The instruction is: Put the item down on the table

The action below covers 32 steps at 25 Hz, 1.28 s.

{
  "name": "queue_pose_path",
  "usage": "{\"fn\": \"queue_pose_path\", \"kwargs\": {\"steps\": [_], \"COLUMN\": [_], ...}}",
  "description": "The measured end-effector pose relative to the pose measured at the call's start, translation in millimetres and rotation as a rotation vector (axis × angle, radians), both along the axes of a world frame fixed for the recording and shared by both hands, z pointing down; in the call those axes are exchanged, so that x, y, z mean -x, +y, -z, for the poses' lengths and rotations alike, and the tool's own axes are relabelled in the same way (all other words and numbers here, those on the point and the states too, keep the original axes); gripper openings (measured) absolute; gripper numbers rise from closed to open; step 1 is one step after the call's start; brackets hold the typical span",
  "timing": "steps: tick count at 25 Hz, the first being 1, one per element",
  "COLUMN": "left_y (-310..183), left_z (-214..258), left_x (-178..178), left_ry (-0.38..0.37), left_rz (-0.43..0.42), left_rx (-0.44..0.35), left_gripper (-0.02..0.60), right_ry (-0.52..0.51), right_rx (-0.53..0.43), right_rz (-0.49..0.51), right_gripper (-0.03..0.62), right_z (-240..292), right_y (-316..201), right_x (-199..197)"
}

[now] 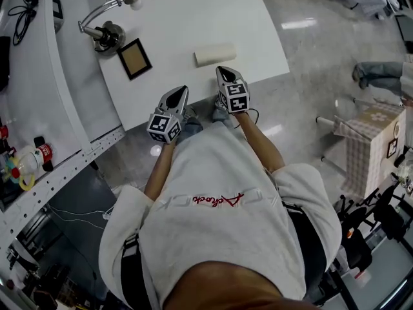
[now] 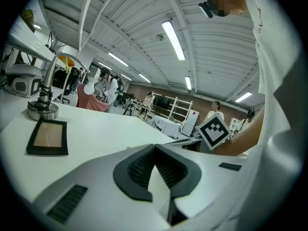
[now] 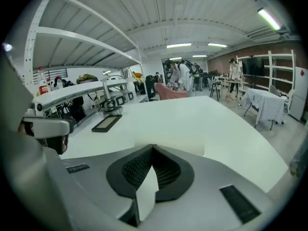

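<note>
A bright workshop with a glossy floor (image 1: 310, 37) surrounded a white worktop (image 1: 193, 11), seen from above your head.

Your right tool (image 3: 153, 147) was fully closed, its ribbed pads pressed together with nothing between them. It sat low over the near edge of the worktop and pointed forward. Just beyond its tips lay the cream roll (image 1: 215, 55), resting lengthwise on the worktop and free of both tools. In the right gripper view it showed only as a pale block directly ahead of the closed tips, close but not touching.

Your left tool (image 2: 154, 147) was also closed and empty. It was beside the right one, a little nearer to you, at the edge of the worktop.

Farther out to the left lay a dark-framed square (image 1: 134, 58), flat on the worktop. Beyond it stood a metal stand (image 1: 106, 36) with a curved arm, near the far left corner.

The placing appeared to be done, with the roll lying flat on the worktop. The step in hand looked like clearing away. To do it well, you needed to draw the right tool up and back along its own line, never sideways. The roll looked rounded, so a brush from the closed tips could have sent it rolling. The left tool needed only to stay clear.
</note>
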<state>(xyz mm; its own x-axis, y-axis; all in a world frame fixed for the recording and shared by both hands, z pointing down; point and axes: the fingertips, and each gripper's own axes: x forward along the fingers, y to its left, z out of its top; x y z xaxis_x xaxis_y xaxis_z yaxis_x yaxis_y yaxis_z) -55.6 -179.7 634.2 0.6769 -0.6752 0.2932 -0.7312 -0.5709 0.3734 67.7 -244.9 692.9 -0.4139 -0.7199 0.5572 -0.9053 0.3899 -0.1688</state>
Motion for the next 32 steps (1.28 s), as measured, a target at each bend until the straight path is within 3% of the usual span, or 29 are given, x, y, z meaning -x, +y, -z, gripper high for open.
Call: {"fn": "queue_pose_path", "kwargs": {"steps": [9,23,32], "left_y": [-32,-23,4], "left_z": [34,70,76], "left_x": [-8,15,5], "left_ry": [0.016,0.005,-0.002], "left_rz": [-0.054,-0.132,-0.100], "left_rx": [-0.118,-0.211,-0.220], "left_gripper": [0.023,0.023,0.023], "right_ry": [0.009,-0.020,-0.035], "right_rx": [-0.250,-0.354,-0.385], "right_rz": [0.032,-0.070,-0.031], "right_gripper": [0.002,0.000,0.000], "right_z": [92,133,148], "right_y": [6,49,69], "right_x": [13,42,42]}}
